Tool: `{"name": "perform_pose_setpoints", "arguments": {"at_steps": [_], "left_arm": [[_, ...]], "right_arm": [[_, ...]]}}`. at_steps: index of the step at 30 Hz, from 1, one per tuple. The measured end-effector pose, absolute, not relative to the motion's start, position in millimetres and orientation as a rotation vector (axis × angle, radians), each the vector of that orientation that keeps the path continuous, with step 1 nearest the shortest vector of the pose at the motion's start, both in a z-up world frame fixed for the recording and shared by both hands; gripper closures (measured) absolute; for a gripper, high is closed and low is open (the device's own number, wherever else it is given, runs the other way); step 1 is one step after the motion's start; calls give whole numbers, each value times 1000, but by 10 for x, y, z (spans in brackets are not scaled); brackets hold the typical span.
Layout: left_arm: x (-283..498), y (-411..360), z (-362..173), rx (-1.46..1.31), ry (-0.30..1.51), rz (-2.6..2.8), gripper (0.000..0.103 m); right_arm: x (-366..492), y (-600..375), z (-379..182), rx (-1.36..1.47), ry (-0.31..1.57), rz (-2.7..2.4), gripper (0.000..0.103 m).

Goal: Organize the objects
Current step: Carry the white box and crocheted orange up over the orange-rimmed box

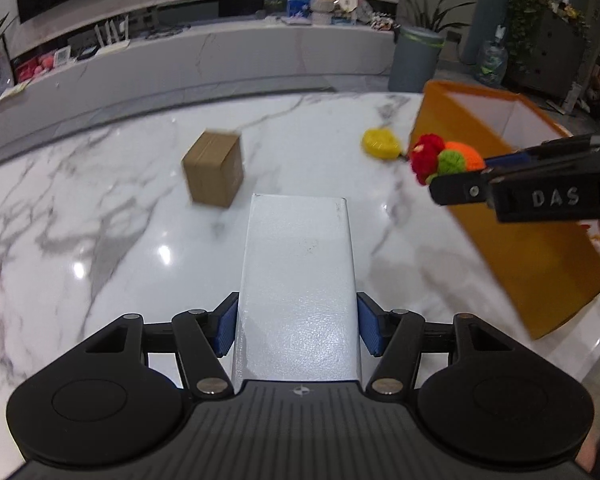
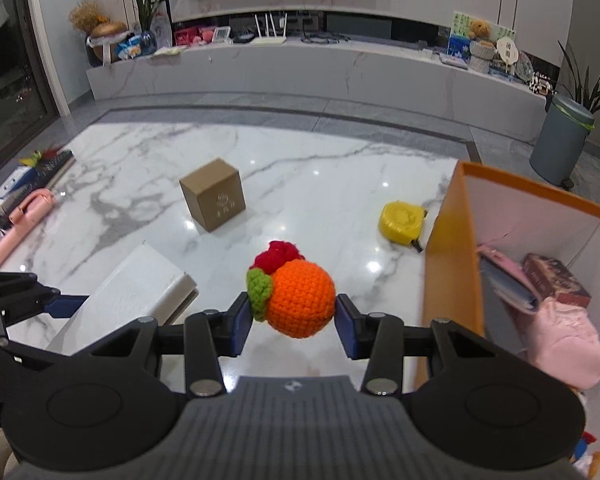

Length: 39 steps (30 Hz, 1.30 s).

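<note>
My left gripper (image 1: pixel 297 325) is shut on a white box (image 1: pixel 298 284), held above the marble table (image 1: pixel 100 220); the same box (image 2: pixel 140 296) shows at the lower left of the right wrist view. My right gripper (image 2: pixel 294 320) is shut on an orange crocheted ball (image 2: pixel 300 300) with a green leaf and red tuft. In the left wrist view that crocheted ball (image 1: pixel 446 158) hangs beside the orange bin (image 1: pixel 540 248). A brown cardboard box (image 2: pixel 213 193) and a yellow tape measure (image 2: pixel 402 222) rest on the table.
The orange bin (image 2: pixel 452 248) at the right holds a pink pouch (image 2: pixel 564 340), a small book and a dark red box (image 2: pixel 556 280). A pink handle (image 2: pixel 24 220) and books lie at the table's left edge. A grey trash can (image 2: pixel 560 140) stands beyond.
</note>
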<state>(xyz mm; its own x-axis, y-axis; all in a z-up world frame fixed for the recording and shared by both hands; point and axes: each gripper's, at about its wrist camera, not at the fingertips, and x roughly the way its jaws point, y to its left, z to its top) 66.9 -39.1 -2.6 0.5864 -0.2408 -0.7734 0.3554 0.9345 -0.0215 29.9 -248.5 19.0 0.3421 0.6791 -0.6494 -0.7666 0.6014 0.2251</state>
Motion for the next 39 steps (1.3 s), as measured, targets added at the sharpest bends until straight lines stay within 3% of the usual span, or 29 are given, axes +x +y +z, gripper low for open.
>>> {"name": "perform_pose_setpoints", "arguments": {"at_steps": [24, 39], "left_arm": [[936, -1932, 703, 133, 738, -554, 35], [1149, -2899, 337, 109, 817, -680, 35]], "right_arm": [[844, -3794, 507, -13, 678, 758, 57], [1335, -4676, 12, -8, 754, 603, 57]]}}
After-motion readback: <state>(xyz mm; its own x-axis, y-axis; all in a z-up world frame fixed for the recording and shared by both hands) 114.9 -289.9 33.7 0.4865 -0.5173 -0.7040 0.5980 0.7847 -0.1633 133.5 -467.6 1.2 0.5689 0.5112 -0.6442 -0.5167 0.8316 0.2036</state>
